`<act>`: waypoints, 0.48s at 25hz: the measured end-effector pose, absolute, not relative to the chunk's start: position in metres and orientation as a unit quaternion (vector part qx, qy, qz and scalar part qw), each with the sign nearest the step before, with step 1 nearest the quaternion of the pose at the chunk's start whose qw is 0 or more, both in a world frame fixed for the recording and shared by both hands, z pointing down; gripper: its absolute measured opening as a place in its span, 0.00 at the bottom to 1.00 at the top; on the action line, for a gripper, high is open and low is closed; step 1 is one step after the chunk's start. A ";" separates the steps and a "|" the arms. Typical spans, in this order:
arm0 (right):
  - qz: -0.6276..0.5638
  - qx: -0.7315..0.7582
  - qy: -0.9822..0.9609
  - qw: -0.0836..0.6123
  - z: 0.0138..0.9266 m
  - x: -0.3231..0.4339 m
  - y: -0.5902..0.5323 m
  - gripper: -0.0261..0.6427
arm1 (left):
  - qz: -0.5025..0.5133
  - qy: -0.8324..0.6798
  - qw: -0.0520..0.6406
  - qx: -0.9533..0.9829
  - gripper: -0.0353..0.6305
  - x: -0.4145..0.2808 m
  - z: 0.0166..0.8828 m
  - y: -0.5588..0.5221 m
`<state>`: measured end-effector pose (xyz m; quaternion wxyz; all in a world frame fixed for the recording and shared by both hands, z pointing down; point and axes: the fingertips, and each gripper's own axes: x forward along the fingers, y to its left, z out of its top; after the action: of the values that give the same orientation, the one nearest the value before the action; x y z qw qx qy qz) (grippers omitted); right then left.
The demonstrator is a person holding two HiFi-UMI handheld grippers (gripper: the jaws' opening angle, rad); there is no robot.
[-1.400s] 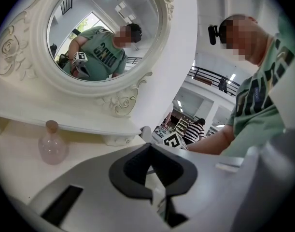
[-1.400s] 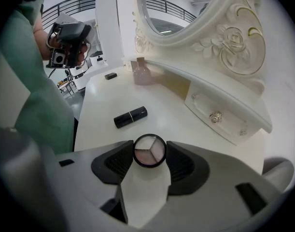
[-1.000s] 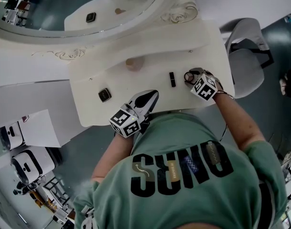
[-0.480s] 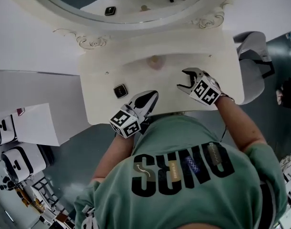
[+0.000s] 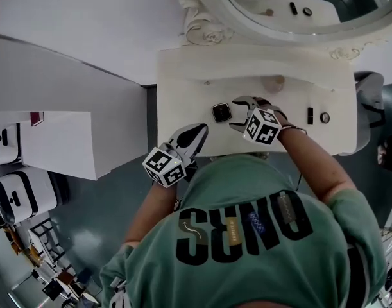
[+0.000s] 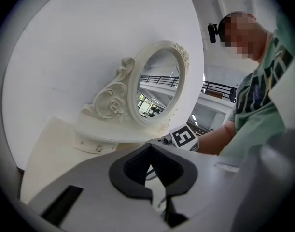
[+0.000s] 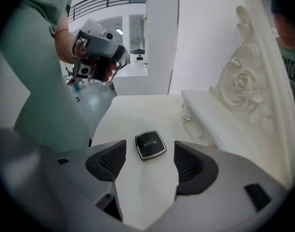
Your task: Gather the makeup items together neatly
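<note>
A black square compact point(image 5: 221, 112) point(image 7: 150, 144) lies flat on the white dressing table point(image 5: 183, 88). My right gripper point(image 5: 235, 113) point(image 7: 149, 161) points at it from the right. Its jaws have just been opening; they stand open, with the compact just ahead of the gap between the fingertips, untouched. Further right lie a black lipstick point(image 5: 310, 115) and a small round item point(image 5: 324, 117), close together. A pinkish puff point(image 5: 273, 83) sits behind the right gripper. My left gripper point(image 5: 194, 135) point(image 6: 149, 151) hovers at the table's front edge, shut and empty.
An ornate white-framed mirror point(image 5: 292, 24) point(image 6: 157, 88) stands at the back of the table and reflects the items. A raised shelf point(image 7: 219, 115) runs under it. A grey chair point(image 5: 369, 88) is at the right, white cabinets point(image 5: 54, 143) at the left.
My right gripper has swung left along the table from beside the lipstick to the compact, its jaws spreading wider. The left gripper stays at the front edge. The head view has shifted.
</note>
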<state>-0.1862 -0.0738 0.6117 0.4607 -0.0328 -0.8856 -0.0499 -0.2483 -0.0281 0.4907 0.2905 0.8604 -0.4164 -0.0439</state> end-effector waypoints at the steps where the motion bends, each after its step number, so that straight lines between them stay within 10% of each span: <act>1: -0.057 -0.043 -0.880 0.470 0.619 -0.199 -0.069 0.50 | -0.045 -0.421 0.292 0.858 0.06 -0.263 0.492 -0.022; 12: -0.094 -0.140 -0.789 0.590 0.696 -0.233 -0.058 0.55 | -0.070 -0.450 0.309 0.835 0.06 -0.346 0.510 0.014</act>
<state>-0.2335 -0.0579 0.6962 0.5903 -0.1400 -0.7894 -0.0935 -0.3461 0.0136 0.5097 0.3094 0.8347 -0.4500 -0.0705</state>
